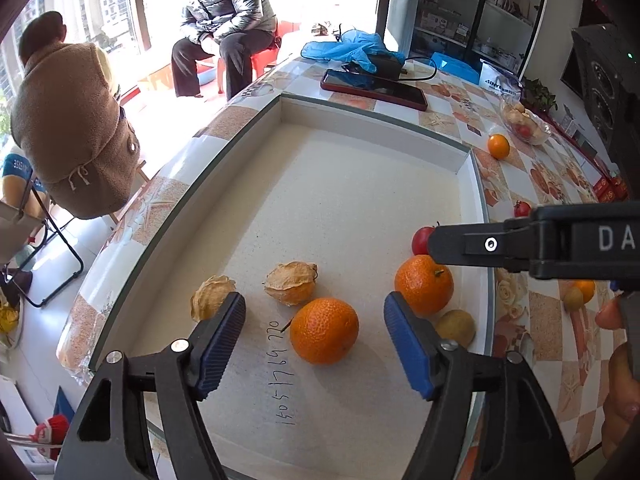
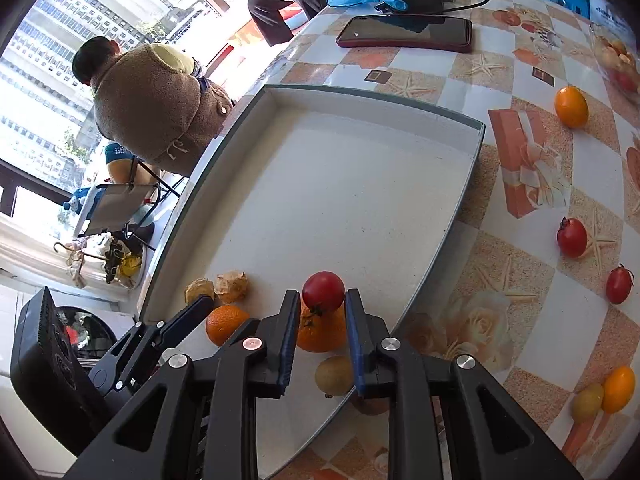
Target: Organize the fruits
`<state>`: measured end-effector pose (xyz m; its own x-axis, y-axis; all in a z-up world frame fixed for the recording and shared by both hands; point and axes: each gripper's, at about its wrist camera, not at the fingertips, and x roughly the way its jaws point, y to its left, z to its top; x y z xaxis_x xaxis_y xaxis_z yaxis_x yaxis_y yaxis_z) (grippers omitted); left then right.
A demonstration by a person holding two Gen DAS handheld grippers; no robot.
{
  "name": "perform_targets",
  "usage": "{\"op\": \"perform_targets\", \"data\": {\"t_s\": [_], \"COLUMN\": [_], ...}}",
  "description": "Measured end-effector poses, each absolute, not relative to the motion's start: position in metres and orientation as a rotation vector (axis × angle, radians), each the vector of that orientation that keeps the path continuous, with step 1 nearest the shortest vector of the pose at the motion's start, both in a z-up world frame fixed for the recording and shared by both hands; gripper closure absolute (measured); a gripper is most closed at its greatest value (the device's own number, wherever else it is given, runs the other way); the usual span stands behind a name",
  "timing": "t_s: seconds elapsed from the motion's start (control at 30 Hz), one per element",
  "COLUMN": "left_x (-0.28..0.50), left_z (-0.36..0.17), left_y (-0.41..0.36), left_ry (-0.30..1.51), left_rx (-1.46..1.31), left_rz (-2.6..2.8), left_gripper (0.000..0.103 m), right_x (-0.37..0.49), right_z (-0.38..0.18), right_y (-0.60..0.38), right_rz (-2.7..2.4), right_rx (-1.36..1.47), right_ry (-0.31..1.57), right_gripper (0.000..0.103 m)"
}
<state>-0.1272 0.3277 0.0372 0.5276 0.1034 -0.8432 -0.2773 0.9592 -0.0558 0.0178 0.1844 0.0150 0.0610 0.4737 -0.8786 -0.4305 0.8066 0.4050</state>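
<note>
Progress is standing at roughly the halfway mark, judging by the count. Sitting inside the white tray (image 1: pixel 360 208) toward the lower centre of the left wrist view are two husked physalis (image 1: pixel 291 282), one mandarin (image 1: pixel 324 330) between the left pads, a second mandarin (image 1: pixel 424 285) lower right of centre, a yellowish round fruit (image 1: pixel 456 327) against the tray's right wall, and a red cherry tomato (image 2: pixel 323 292). Remaining outside on the patterned tablecloth (image 2: pixel 520 240), along the right side of the right wrist view, are an orange cherry tomato (image 2: pixel 571 106), a round red tomato (image 2: pixel 572 237), an oblong red tomato (image 2: pixel 619 285) and a yellow and orange pair (image 2: pixel 604 394) at the lower right. The left gripper (image 1: pixel 316 340) is pointing steeply down at the tray, its jaws standing wide and clear of the first mandarin, gripping nothing. The right gripper (image 2: pixel 322 312) is also angling steeply down at bottom centre of its own view, jaws parted; the red cherry tomato is sitting just at the fingertips, apparently released, though contact with the pads cannot be ruled out. A phone (image 2: pixel 404 32) is lying beyond the tray, uninvolved.
</note>
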Motion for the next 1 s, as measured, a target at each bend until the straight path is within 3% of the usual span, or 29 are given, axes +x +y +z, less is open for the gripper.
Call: {"op": "perform_targets", "data": {"t_s": [0.07,0.1,0.3,0.53,0.57,0.8,0.9,0.93,1.0], "left_x": [-0.127,-0.127,-0.133,-0.132,-0.130,-0.108,-0.100,-0.097,-0.090], "left_z": [0.040,0.041,0.057,0.074,0.070,0.009,0.006,0.004,0.001], "left_y": [0.327,0.326,0.307,0.218,0.202,0.118,0.111,0.110,0.110], "left_ry": [0.983,0.986,0.951,0.903,0.910,1.006,0.948,0.935,0.913], "left_rx": [-0.190,-0.188,-0.154,-0.060,-0.043,0.086,0.079,0.092,0.107], "left_rz": [0.229,0.232,0.211,0.009,0.001,-0.061,-0.038,-0.021,0.011], "left_gripper": [0.023,0.022,0.022,0.016,0.016,0.016,0.015,0.014,0.000], "right_x": [0.016,0.014,0.006,-0.005,-0.010,-0.045,-0.052,-0.053,-0.054], "right_z": [0.022,0.027,0.052,0.050,0.046,0.009,-0.005,-0.007,-0.011], "right_y": [0.180,0.178,0.150,0.022,0.001,-0.111,-0.130,-0.131,-0.128], "right_rz": [0.733,0.730,0.601,0.248,0.191,-0.052,-0.089,-0.103,-0.118], "right_rx": [0.091,0.093,0.010,0.040,0.043,0.084,0.092,0.072,0.036], "right_ry": [1.316,1.295,1.154,1.032,1.024,1.023,1.018,1.002,0.991], "right_gripper": [0.026,0.021,0.021,0.020,0.002,0.000,0.000,0.000,0.000]}}
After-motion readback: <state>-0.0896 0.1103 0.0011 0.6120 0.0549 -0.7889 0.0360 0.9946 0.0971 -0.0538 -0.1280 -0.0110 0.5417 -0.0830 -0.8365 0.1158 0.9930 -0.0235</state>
